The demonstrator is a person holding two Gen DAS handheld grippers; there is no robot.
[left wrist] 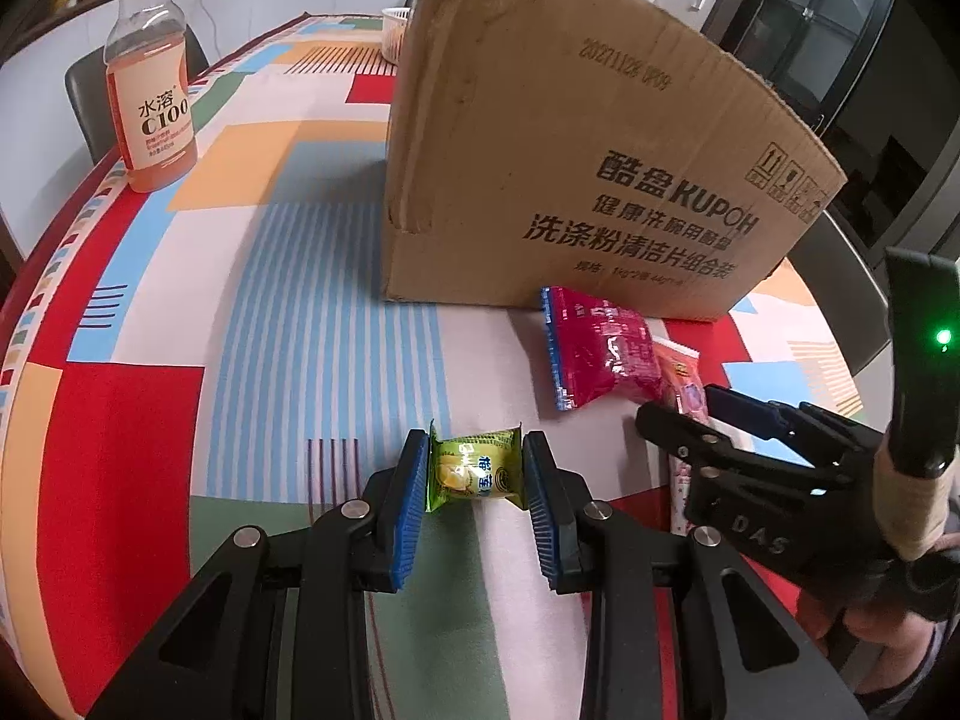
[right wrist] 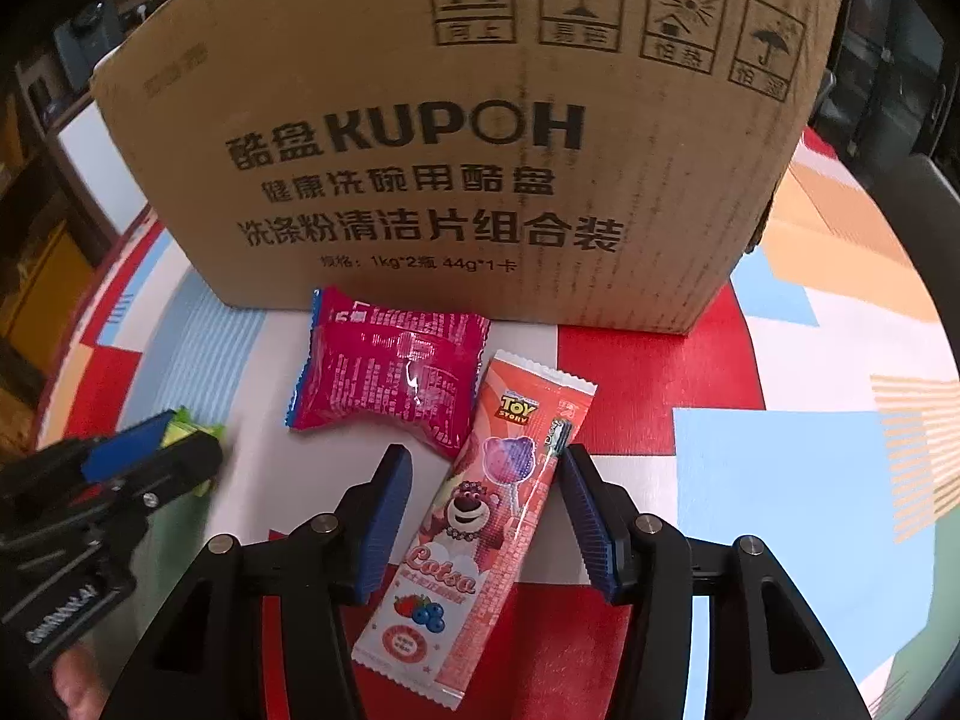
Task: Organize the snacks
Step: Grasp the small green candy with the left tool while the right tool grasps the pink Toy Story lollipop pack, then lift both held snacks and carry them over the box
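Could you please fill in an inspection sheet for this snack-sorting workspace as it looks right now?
Surface: table under a colourful geometric cloth.
Job's things: green candy, magenta packet, Lotso lolly sachet, all before the cardboard box.
Clutter: drink bottle; white basket behind the box.
Grippers: left gripper jaws touching the green candy's ends; right gripper jaws open, straddling the sachet.
Cables: nothing seen.
Surroundings: dark chair, dark cabinet.
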